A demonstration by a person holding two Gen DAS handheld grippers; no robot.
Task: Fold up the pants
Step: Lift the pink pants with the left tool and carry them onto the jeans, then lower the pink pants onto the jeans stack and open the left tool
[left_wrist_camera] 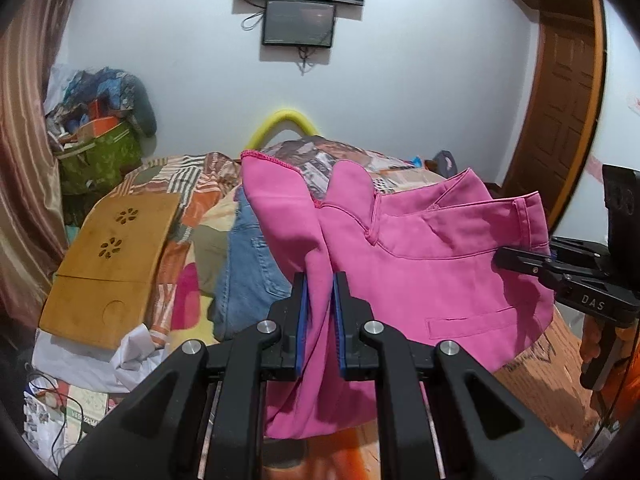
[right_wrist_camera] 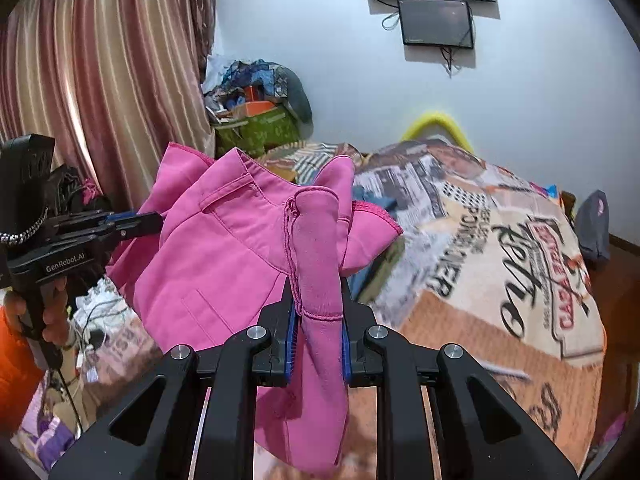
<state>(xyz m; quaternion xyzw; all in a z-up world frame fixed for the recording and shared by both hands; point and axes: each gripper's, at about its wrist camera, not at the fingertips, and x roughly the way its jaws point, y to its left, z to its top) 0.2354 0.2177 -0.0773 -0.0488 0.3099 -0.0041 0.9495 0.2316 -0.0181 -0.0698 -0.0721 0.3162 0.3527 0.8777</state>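
The pink pants [left_wrist_camera: 420,272] hang in the air above the bed, held at both ends of the waistband. My left gripper [left_wrist_camera: 319,280] is shut on one pinched edge of the pink fabric, which drapes down between its blue pads. My right gripper [right_wrist_camera: 318,292] is shut on a bunched fold of the pants [right_wrist_camera: 224,256]. In the left wrist view the right gripper [left_wrist_camera: 520,262] reaches in from the right onto the waistband. In the right wrist view the left gripper [right_wrist_camera: 136,224] grips the waistband from the left.
A bed with a printed blanket [right_wrist_camera: 500,264] lies below. Blue jeans [left_wrist_camera: 248,264] and other clothes lie on it, beside a wooden lap tray [left_wrist_camera: 108,264]. A green bag with piled clutter [left_wrist_camera: 96,152] stands by the curtain [right_wrist_camera: 100,80]. A door [left_wrist_camera: 560,128] is at the right.
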